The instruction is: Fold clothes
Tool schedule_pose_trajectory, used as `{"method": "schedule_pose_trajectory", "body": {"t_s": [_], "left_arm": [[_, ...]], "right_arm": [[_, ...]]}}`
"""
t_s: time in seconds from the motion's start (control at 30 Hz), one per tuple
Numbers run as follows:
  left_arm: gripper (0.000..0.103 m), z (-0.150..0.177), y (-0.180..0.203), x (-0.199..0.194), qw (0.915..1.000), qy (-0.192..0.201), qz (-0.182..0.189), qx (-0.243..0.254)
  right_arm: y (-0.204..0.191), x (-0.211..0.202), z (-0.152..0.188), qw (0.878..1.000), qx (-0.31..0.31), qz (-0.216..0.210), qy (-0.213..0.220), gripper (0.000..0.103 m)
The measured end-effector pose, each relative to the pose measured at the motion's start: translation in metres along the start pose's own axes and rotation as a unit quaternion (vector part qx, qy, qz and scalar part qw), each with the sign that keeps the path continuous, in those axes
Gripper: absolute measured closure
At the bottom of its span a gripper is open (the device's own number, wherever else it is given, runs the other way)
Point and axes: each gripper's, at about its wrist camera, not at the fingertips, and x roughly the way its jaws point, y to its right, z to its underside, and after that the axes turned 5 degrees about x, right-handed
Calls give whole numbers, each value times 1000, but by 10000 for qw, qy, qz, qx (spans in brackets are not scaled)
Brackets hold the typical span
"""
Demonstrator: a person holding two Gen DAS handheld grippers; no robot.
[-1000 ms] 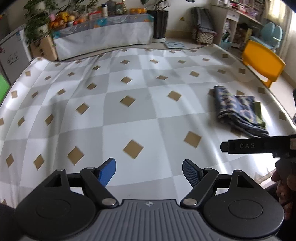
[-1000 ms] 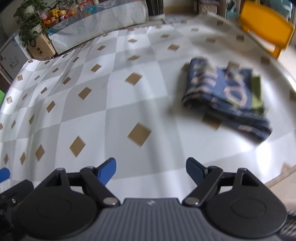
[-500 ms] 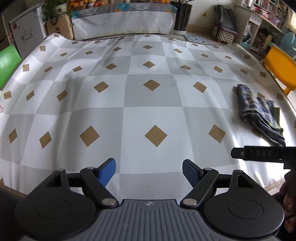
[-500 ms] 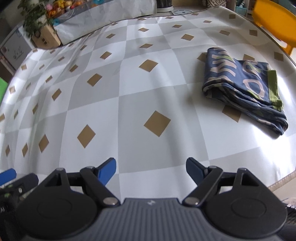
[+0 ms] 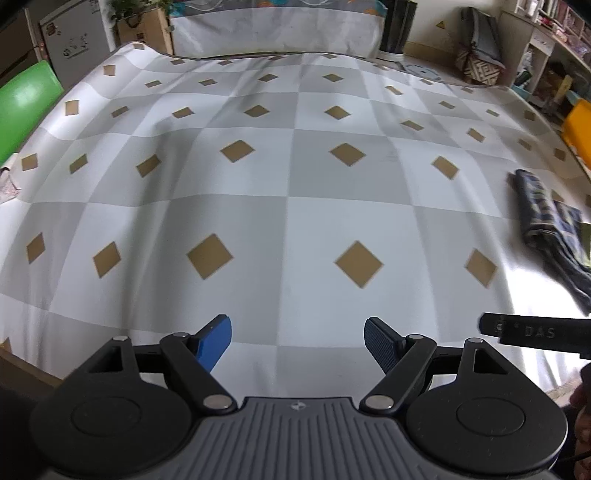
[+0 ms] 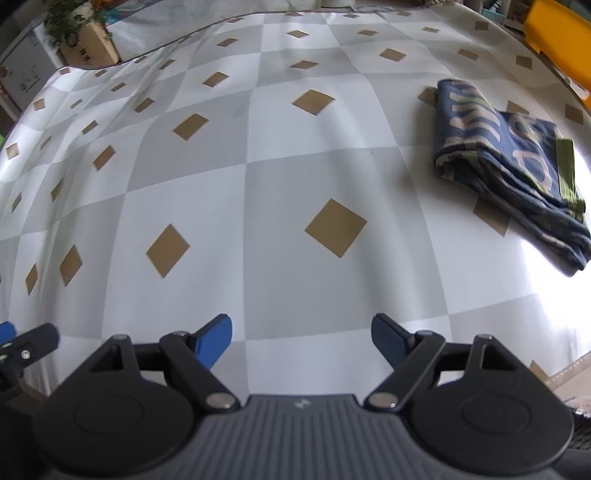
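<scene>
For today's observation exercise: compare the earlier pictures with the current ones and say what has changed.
Both cameras swung left: the folded navy patterned garment slid toward the right edge of each view, and a green chair came into the left view. Nothing was grasped or released. The left gripper and right gripper stay open and empty; the garment stays folded on the checked tablecloth.

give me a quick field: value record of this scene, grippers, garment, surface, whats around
left gripper: open, empty, above the near edge of the table
right gripper: open, empty, also at the near edge
garment: navy patterned cloth with a green band, folded into a compact stack, lying on the table's right side
contact: neither gripper touches the garment
tablecloth: grey and white checks with tan diamonds, slightly wrinkled
surroundings: green chair at left, yellow chair at far right
task state: garment looks folded
</scene>
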Motion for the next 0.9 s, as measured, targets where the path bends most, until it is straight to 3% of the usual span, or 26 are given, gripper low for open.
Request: {"method": "schedule_pose_trajectory", "body": {"t_s": [0.4, 0.9], "left_arm": [[25, -12, -29, 34, 9991, -62, -388, -173], [25, -16, -51, 80, 9960, -410, -381, -695]], "right_arm": [[11, 38, -17, 9995, 292, 67, 128, 20], [-18, 74, -33, 9964, -524, -108, 659, 17]]}}
